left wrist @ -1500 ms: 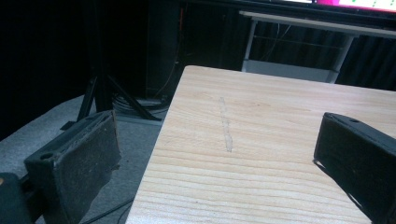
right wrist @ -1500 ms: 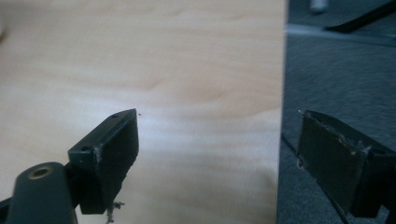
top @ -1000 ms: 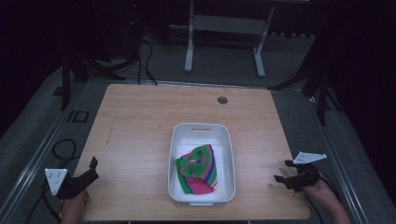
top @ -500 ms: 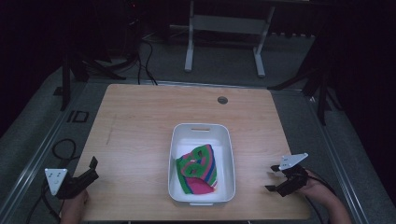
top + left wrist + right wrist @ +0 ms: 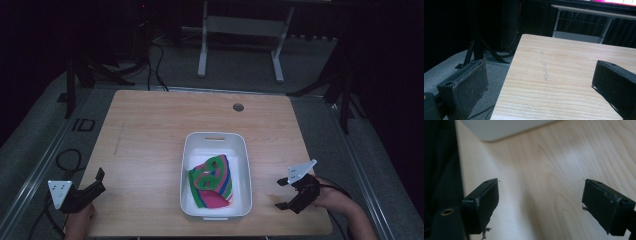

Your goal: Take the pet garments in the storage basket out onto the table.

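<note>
A white tub [image 5: 242,150] stands at the middle front of the wooden table [image 5: 150,130]. Inside it lies a crumpled cloth [image 5: 212,180] in green, pink and blue. My right gripper [image 5: 281,193] hovers at the table's front right, just right of the tub, open with nothing between its jaws. In the right gripper view the gripper [image 5: 540,202] is tilted over bare wood, and the tub's rim [image 5: 499,130] crosses the top. My left gripper [image 5: 100,181] rests at the front left corner, open and empty. Its wide-apart jaws [image 5: 540,82] frame the table's left edge.
A round cable hole [image 5: 238,107] sits near the table's far edge. Behind the table stands a metal frame [image 5: 240,30] on grey floor, and dark stand legs [image 5: 477,50] flank the left side. Cables [image 5: 65,160] trail on the floor at the left.
My right gripper has turned and moved inward toward the tub, its jaws now standing one above the other. The left gripper has held still.
</note>
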